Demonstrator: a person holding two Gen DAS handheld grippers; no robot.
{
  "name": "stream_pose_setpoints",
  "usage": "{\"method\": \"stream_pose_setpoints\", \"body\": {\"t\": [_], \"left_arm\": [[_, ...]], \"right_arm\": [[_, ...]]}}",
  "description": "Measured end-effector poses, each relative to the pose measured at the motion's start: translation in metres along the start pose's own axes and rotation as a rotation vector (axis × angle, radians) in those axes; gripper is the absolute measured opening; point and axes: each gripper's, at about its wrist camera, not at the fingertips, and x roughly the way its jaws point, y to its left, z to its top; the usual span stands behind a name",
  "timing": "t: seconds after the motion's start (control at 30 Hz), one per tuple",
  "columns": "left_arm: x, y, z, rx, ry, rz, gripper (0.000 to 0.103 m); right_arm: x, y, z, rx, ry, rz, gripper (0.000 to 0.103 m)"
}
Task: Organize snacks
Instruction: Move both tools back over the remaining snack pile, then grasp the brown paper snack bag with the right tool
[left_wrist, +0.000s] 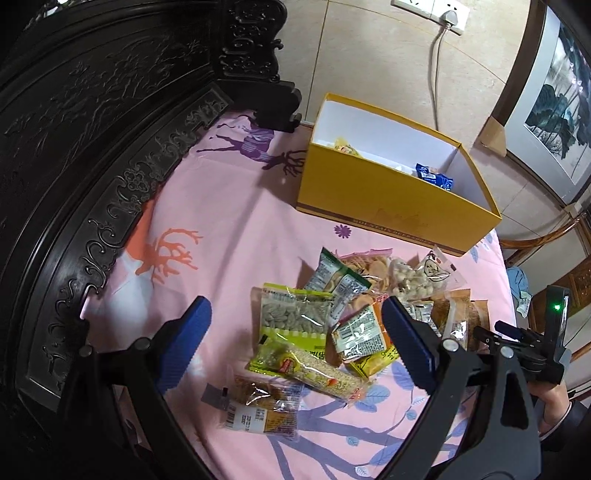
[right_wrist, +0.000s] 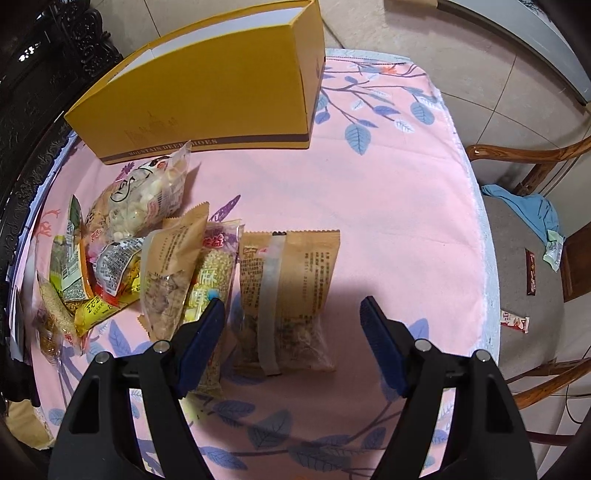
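A pile of snack packets lies on the pink tablecloth (left_wrist: 229, 229). In the left wrist view my left gripper (left_wrist: 295, 308) is open above the pile, over a green seed packet (left_wrist: 293, 319) and a sesame bar (left_wrist: 314, 369). A yellow box (left_wrist: 391, 206) stands behind, holding a blue packet (left_wrist: 434, 175) and a yellow one. In the right wrist view my right gripper (right_wrist: 293, 308) is open and empty over a tan packet (right_wrist: 286, 295) that lies apart from the pile (right_wrist: 122, 254). The yellow box (right_wrist: 207, 96) stands at the back.
A dark carved wooden headboard (left_wrist: 92, 147) borders the table's left side. A wooden chair (right_wrist: 535, 236) with a blue cloth and a few wrappers stands to the right. A wall socket and cable (left_wrist: 439, 44) are behind the box.
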Motion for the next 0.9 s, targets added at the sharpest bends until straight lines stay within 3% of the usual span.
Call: {"method": "stream_pose_setpoints", "body": {"t": [0.17, 0.23, 0.3, 0.47, 0.6, 0.9], "left_arm": [[0.002, 0.005, 0.001, -0.002, -0.001, 0.018, 0.095], [0.002, 0.01, 0.001, -0.016, 0.002, 0.026, 0.095], [0.003, 0.016, 0.001, -0.031, 0.006, 0.035, 0.095], [0.008, 0.03, -0.003, -0.047, 0.024, 0.06, 0.095], [0.019, 0.03, -0.016, 0.002, 0.061, 0.075, 0.095], [0.059, 0.025, -0.074, 0.113, 0.246, 0.088, 0.095]], "right_arm": [[0.011, 0.004, 0.003, -0.013, 0.019, -0.013, 0.075], [0.017, 0.005, 0.004, -0.023, 0.033, -0.024, 0.068], [0.021, 0.007, 0.002, -0.037, 0.035, -0.037, 0.055], [0.018, 0.009, -0.001, -0.053, 0.018, -0.036, 0.038], [0.012, 0.004, -0.005, -0.022, 0.014, -0.026, 0.037], [0.008, 0.0, -0.018, 0.0, 0.029, -0.014, 0.038]]}}
